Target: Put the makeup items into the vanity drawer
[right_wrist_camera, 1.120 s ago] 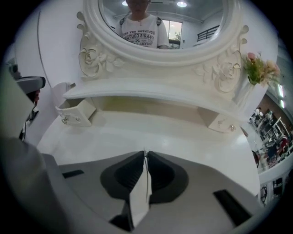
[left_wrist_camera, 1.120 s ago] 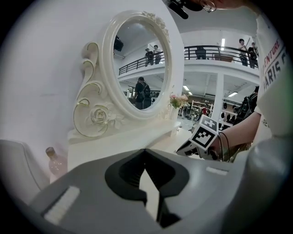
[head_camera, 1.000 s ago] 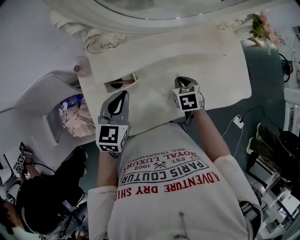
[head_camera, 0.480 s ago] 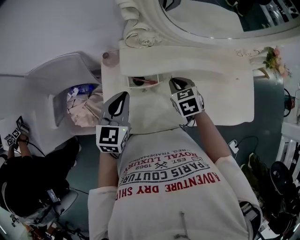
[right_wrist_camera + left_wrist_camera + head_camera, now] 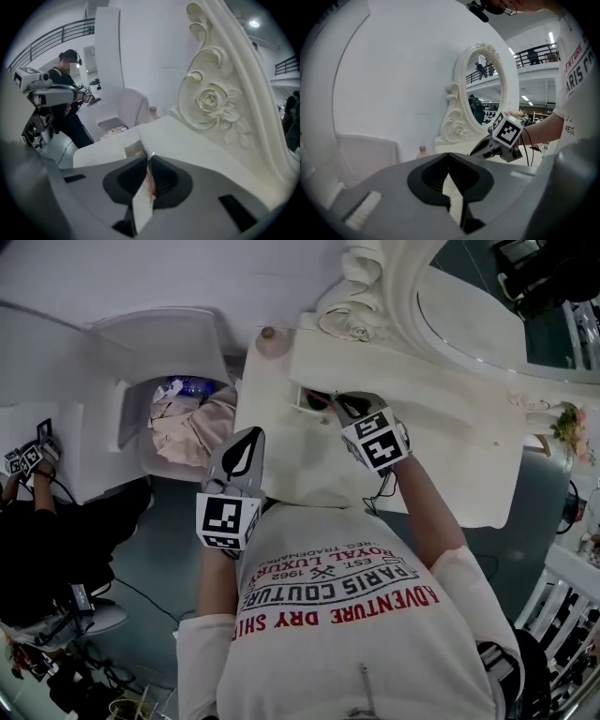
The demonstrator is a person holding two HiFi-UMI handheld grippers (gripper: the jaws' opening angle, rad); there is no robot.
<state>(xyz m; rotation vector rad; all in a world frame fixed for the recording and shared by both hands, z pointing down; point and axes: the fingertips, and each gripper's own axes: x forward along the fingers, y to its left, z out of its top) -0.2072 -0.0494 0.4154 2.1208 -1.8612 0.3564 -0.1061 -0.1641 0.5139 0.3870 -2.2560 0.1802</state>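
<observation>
Drawer (image 5: 312,399) open in the white vanity (image 5: 441,442), with the right gripper (image 5: 342,404) at its edge.
Its jaws are pinched on a thin red stick (image 5: 151,180), just over the drawer. The left gripper (image 5: 251,437) hangs by the vanity's front edge, jaws together on nothing. The person's shirt (image 5: 347,643) reads "ADVENTURE DRY", "PARIS COUTURE", "ROYAL LUXURY" and "EST. 1962".

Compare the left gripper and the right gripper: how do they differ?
The right gripper is shut on a thin red item; the left gripper is shut on nothing. The right gripper is at the open drawer; the left gripper hangs short of it. Both carry a marker cube.
</observation>
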